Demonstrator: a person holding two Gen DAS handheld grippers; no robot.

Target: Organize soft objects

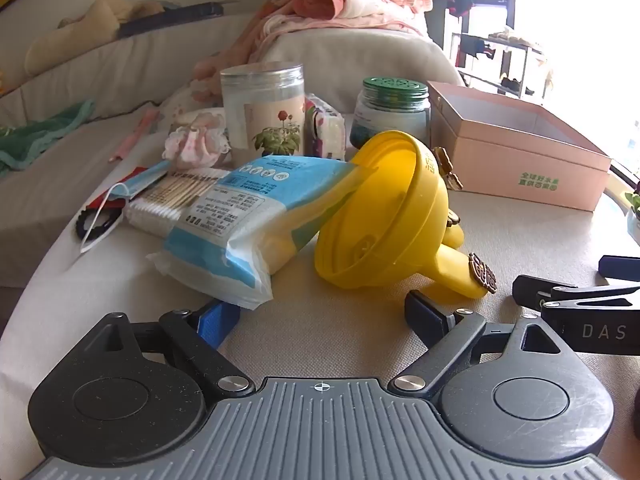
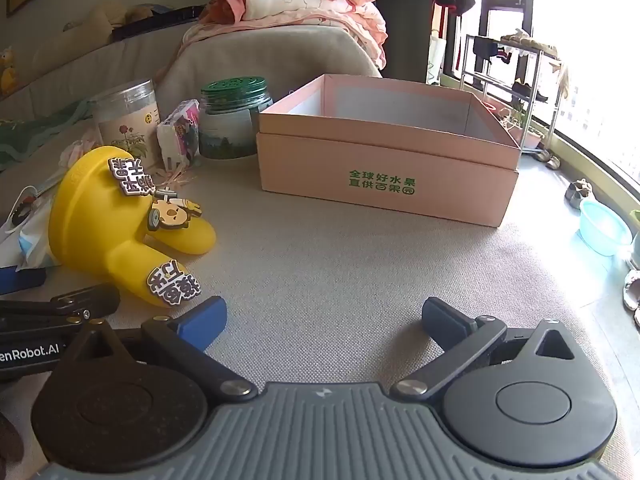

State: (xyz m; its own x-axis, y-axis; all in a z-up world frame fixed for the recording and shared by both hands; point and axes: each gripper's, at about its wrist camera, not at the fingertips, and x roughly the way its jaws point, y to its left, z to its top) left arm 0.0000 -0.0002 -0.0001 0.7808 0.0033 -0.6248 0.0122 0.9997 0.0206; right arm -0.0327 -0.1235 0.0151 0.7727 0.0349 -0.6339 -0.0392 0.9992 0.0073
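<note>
Both grippers rest low over the beige fabric surface (image 2: 340, 248), side by side. Left gripper (image 1: 320, 320): fingers spread wide, nothing between them; its blue-padded left finger (image 1: 218, 322) lies just under the near corner of a blue-and-white plastic packet (image 1: 240, 232), though actual contact cannot be confirmed. Right gripper (image 2: 324, 322): likewise spread wide and empty, aimed across bare fabric toward the pink cardboard box (image 2: 388, 172). Box: open at the top, green printed characters on its front wall, interior showing only pale walls from this angle. Yellow soft hat-like item (image 1: 384, 216): lying tipped on its side between the packet and the box, two ear-like lobes pointing toward the grippers, decorated with badges bearing characters; the packet's far end pokes into its opening. Left of the packet: a pack of cotton swabs (image 1: 168, 204), a blue face mask (image 1: 132, 188) with white ear loop, and a black scalloped hair tie (image 1: 96, 224). Behind these: a pink-and-white frilly scrunchie (image 1: 196, 144), a clear cylindrical jar with a flower label (image 1: 264, 116), a small tissue pack (image 1: 324, 132), and a green-lidded jar (image 1: 394, 116), standing close together in a row. Farther back, peach-coloured patterned bedding (image 1: 340, 4) is heaped on a grey cushion.
</note>
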